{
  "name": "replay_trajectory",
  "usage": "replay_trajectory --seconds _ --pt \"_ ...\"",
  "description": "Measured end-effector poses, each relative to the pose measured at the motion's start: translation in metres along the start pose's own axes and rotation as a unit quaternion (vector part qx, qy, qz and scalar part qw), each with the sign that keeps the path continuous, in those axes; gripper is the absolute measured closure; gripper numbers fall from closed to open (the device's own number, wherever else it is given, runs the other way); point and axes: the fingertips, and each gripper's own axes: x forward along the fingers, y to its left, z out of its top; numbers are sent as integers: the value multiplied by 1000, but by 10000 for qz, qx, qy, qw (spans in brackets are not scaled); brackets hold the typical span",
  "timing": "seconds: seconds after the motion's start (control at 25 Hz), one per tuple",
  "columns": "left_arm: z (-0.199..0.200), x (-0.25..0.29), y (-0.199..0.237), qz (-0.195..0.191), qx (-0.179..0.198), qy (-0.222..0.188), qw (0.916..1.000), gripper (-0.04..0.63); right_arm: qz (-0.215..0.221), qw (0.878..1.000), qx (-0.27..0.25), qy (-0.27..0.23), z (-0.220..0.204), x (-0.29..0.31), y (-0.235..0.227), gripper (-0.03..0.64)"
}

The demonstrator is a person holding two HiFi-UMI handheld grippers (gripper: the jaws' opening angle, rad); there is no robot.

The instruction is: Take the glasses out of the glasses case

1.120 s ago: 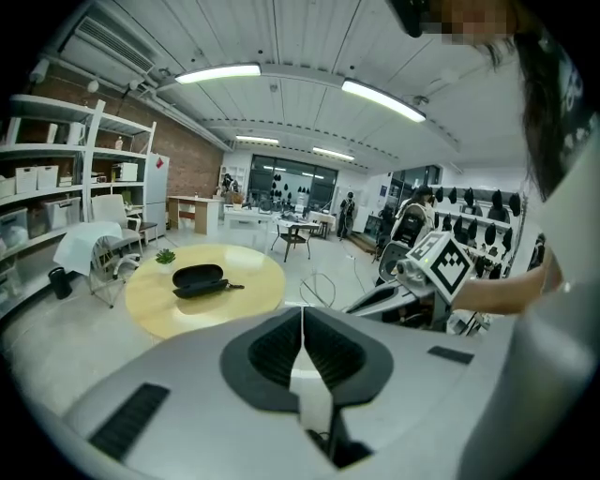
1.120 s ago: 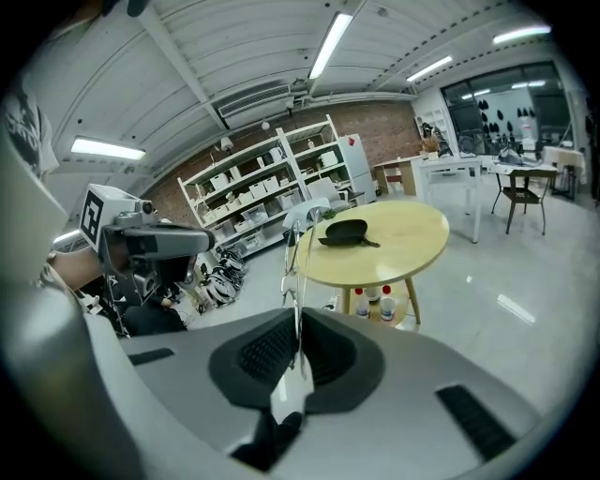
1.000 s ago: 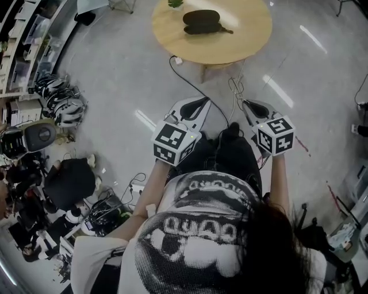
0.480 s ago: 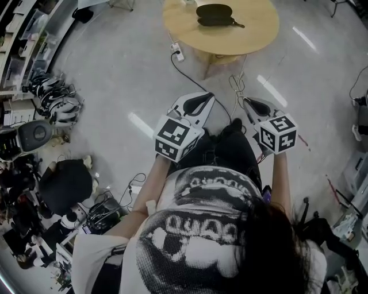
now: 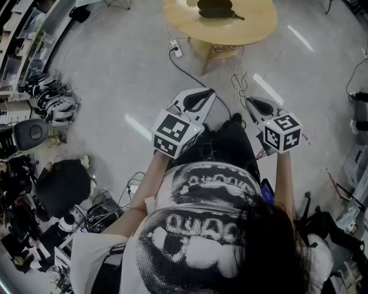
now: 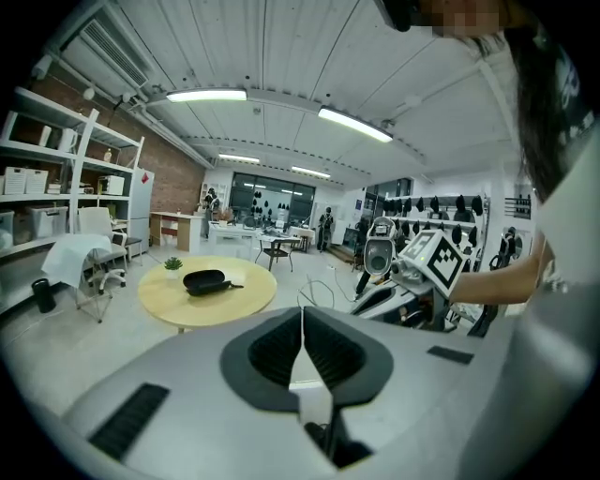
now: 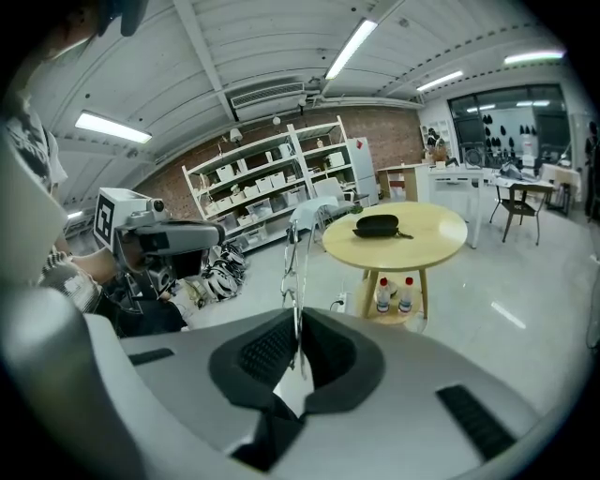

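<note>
A closed black glasses case (image 5: 215, 8) lies on a round wooden table (image 5: 253, 26) at the top edge of the head view, well ahead of both grippers. The left gripper view shows the case (image 6: 206, 280) far off at left of centre, and the right gripper view shows the case (image 7: 377, 225) on the table (image 7: 422, 246). My left gripper (image 5: 207, 93) and right gripper (image 5: 248, 101) are held side by side in front of the person's body, over the floor. Both are shut with nothing between the jaws. No glasses are visible.
A cable and power strip (image 5: 175, 50) trail over the floor near the table, beside a wire frame (image 5: 237, 86). Helmets (image 5: 54, 103) and shelves line the left side. Two bottles (image 7: 394, 293) stand under the table, and a small plant (image 6: 172, 265) sits on it.
Both grippers have moved forward over the floor together. The table and case have slid toward the top edge of the head view. The jaws stay shut.
</note>
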Motion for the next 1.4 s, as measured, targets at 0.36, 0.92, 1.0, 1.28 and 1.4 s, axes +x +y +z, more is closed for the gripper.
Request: replay_trajectory --seconds 0.36,0.92,1.0,1.28,1.4 --pt "-4 -11 -14 -45 25 -84 10000 580 60 10000 28 -2 -17 -10 14 604" --pt "5 5 -43 -422 245 -66 9988 580 -13 10000 26 14 -22 -30 4 604" --pt "4 3 -42 -428 250 -53 9988 580 -14 10000 28 29 -24 -30 6 604" --pt "2 3 -35 -389 266 -57 9989 580 12 10000 -14 80 -24 -24 5 604" --pt "4 -5 -25 -303 255 -97 9992 580 74 9999 -30 73 -17 -17 9 604"
